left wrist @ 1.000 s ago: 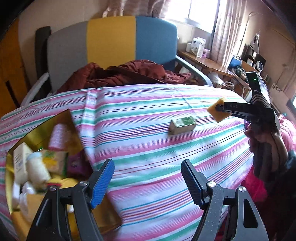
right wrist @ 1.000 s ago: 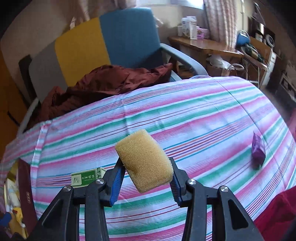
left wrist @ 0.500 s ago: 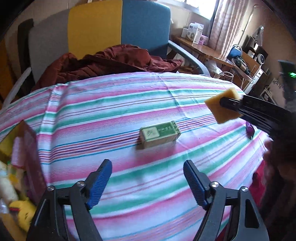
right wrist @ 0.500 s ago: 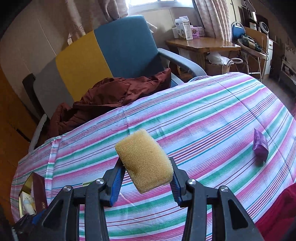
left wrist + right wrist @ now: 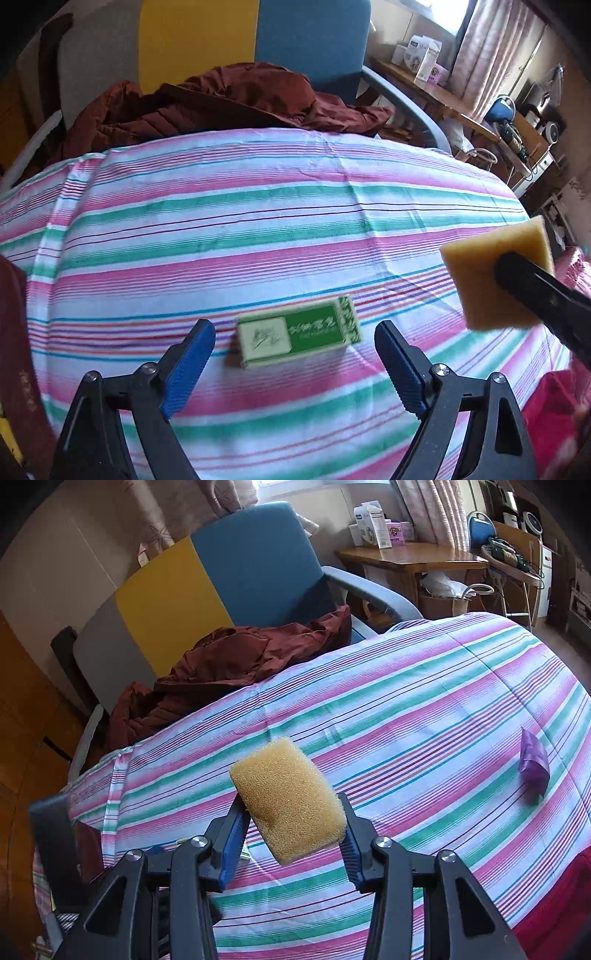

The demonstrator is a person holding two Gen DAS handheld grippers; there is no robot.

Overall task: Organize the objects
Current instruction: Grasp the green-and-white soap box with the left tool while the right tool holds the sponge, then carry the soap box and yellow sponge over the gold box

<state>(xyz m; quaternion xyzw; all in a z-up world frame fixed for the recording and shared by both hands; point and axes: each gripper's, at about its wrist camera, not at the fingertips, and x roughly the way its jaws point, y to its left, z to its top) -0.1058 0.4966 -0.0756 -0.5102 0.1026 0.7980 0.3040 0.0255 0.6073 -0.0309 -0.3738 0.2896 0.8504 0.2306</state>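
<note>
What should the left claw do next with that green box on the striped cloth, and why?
Probably ease the left claw forward and down, then close on the green box. The claw is open and empty, the box lies flat on the striped cloth just ahead, and the right claw already holds the sponge.

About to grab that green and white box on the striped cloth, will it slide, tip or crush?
The green box lies flat on its broad face, so tipping seems unlikely. It looks like thin cardboard, probably light and crushable. The soft striped cloth may bunch if pushed.
</note>
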